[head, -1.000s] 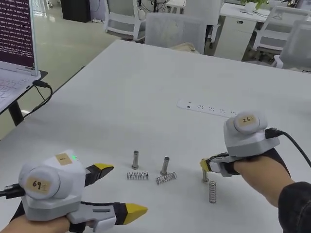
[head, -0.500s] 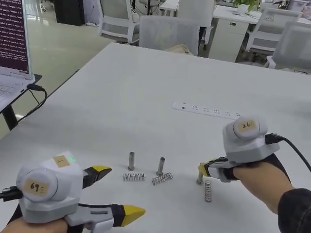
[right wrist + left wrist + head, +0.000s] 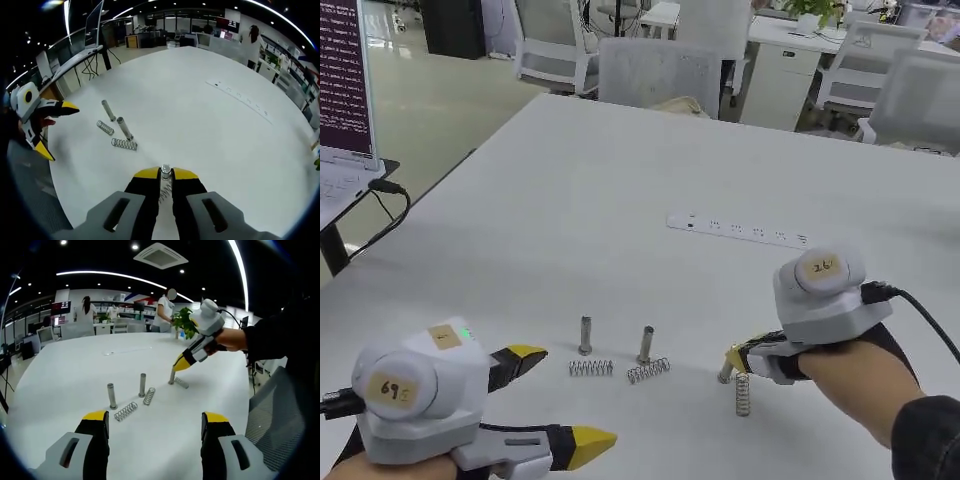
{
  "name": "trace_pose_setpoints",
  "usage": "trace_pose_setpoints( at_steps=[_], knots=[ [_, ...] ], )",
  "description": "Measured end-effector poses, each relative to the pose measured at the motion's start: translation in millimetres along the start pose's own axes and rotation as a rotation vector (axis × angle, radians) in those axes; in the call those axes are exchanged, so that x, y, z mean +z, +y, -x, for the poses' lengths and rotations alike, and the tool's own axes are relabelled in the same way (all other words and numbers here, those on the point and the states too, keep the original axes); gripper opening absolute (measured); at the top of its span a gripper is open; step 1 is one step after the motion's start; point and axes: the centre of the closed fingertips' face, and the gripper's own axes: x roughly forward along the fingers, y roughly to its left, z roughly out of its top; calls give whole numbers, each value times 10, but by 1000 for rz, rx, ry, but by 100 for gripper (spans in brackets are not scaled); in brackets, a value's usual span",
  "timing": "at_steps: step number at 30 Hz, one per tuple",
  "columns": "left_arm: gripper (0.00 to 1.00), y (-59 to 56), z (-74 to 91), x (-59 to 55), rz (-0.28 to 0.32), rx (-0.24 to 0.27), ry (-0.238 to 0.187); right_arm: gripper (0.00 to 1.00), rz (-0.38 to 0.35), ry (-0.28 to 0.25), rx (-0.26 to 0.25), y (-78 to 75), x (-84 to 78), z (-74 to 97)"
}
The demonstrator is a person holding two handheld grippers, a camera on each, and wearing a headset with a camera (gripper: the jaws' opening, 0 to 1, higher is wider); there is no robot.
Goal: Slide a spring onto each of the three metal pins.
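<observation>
Jaws of our right gripper (image 3: 735,356) stay pinched on the rightmost pin (image 3: 165,171), its spring (image 3: 742,395) lying just beside; our left gripper (image 3: 563,395) hangs wide open, empty. No spring is threaded yet.

third pin (image 3: 724,374) mostly hidden inside right claw (image 3: 731,358), laptop (image 3: 340,85) cropped at edge

The pin (image 3: 724,373) between the right gripper's (image 3: 733,356) closed jaws stood upright a second ago and now leans slightly at the tips. The spring (image 3: 742,394) just under the gripper now lies closer to that pin.
</observation>
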Motion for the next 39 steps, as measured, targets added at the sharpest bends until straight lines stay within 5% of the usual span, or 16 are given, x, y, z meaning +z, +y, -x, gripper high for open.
trace_pose_setpoints(
  at_steps=[39],
  knots=[
    [72, -40, -25, -2, -2, -14, 2, 10, 38, -19, -1, 21, 0, 86]
  ],
)
